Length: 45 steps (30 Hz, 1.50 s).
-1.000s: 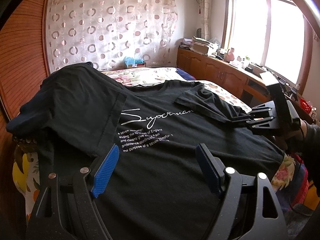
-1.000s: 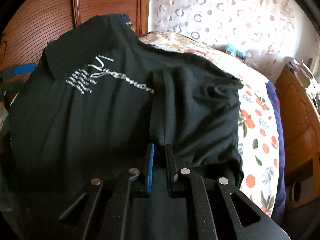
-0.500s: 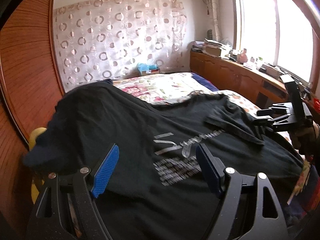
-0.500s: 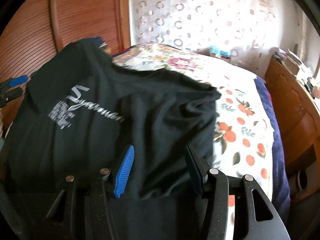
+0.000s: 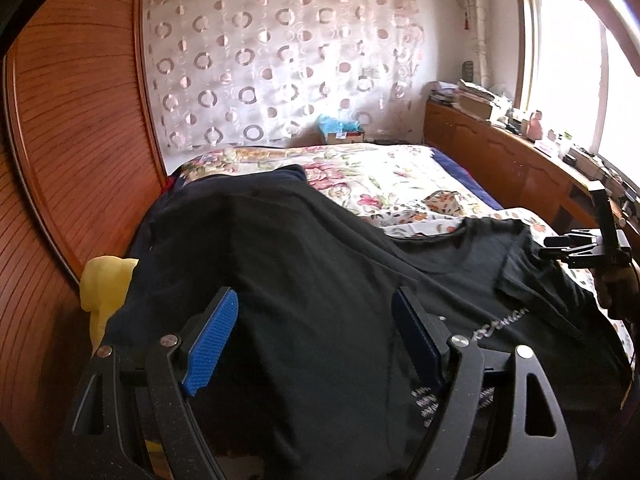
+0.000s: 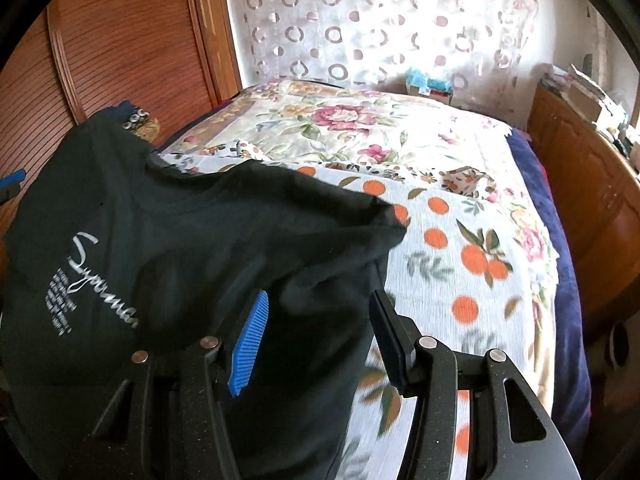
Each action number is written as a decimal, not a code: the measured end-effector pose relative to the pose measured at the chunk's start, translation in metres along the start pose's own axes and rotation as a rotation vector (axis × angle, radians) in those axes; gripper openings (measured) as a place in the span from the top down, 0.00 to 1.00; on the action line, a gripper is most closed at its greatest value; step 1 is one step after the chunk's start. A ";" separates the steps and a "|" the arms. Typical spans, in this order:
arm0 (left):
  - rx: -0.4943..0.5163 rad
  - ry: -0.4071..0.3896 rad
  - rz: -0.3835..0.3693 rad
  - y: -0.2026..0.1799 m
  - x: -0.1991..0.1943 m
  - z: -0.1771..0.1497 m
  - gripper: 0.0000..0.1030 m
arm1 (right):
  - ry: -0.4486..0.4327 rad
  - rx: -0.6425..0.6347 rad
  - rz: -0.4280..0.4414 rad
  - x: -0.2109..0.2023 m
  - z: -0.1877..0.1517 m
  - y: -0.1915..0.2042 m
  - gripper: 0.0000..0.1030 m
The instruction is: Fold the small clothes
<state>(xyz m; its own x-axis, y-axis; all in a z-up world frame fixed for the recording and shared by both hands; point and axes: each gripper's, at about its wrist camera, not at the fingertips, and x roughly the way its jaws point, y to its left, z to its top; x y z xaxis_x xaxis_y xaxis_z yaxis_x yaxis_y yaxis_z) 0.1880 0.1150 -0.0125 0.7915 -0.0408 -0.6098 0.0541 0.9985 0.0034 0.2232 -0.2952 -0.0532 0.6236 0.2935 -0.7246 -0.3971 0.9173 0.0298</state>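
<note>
A black T-shirt (image 5: pixel 320 248) with white script print lies spread on the flowered bed sheet (image 6: pixel 460 200). Its right sleeve is folded in over the body (image 6: pixel 340 224). My left gripper (image 5: pixel 314 300) hovers open over the shirt's left side with nothing between its blue pads. Above the folded right edge, my right gripper (image 6: pixel 320 300) is also open, its pads clear of the cloth. In the left wrist view the right gripper (image 5: pixel 554 246) shows at the far right with a hand behind it. At the left edge of the right wrist view, a blue pad of the left gripper (image 6: pixel 12 179) peeks in.
A wooden slatted wall (image 5: pixel 72 140) runs along the left of the bed, with a yellow cloth (image 5: pixel 106 280) beside the shirt. A cluttered wooden cabinet (image 5: pixel 500 160) lines the right under the window. A small box (image 5: pixel 340 132) stands at the bed's far end.
The right gripper was shut on the folded sleeve; its jaws have opened and let go. Both grippers have drawn apart: the left slid leftward over the shirt, the right toward the shirt's right edge.
</note>
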 end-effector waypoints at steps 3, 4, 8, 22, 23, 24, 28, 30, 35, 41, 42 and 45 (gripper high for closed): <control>-0.006 0.007 0.010 0.004 0.008 0.005 0.22 | 0.030 -0.005 -0.015 0.021 0.012 -0.009 0.47; -0.008 0.010 0.012 0.006 0.010 0.007 0.22 | 0.036 -0.005 -0.014 0.026 0.015 -0.011 0.48; -0.005 0.013 0.020 0.011 0.016 0.015 0.22 | 0.021 -0.045 0.015 0.038 0.031 -0.011 0.88; -0.023 0.008 0.023 0.030 0.027 0.030 0.28 | -0.023 -0.018 -0.072 0.043 0.037 -0.019 0.42; -0.033 0.013 0.018 0.034 0.028 0.031 0.33 | -0.020 -0.013 -0.076 0.043 0.036 -0.019 0.36; -0.041 0.024 0.013 0.038 0.031 0.032 0.34 | -0.018 -0.006 -0.070 0.041 0.035 -0.018 0.36; -0.059 0.046 0.010 0.047 0.037 0.034 0.39 | 0.003 0.013 -0.065 0.039 0.029 -0.017 0.36; -0.060 0.055 0.003 0.049 0.039 0.036 0.41 | 0.011 0.015 -0.058 0.038 0.027 -0.015 0.36; -0.059 0.090 -0.028 0.050 0.051 0.043 0.48 | 0.007 0.005 -0.065 0.036 0.028 -0.014 0.36; -0.045 0.129 -0.043 0.049 0.071 0.054 0.52 | 0.000 -0.001 -0.061 0.039 0.028 -0.015 0.35; -0.043 0.134 -0.044 0.048 0.074 0.057 0.52 | 0.001 -0.002 -0.058 0.040 0.027 -0.016 0.34; -0.054 0.154 -0.059 0.048 0.082 0.060 0.52 | -0.003 -0.007 -0.061 0.041 0.026 -0.015 0.33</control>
<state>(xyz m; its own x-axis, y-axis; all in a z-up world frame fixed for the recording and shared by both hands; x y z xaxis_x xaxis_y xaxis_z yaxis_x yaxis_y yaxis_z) 0.2917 0.1577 -0.0147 0.6850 -0.0980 -0.7219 0.0620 0.9952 -0.0762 0.2717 -0.2899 -0.0657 0.6492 0.2376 -0.7226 -0.3627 0.9317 -0.0195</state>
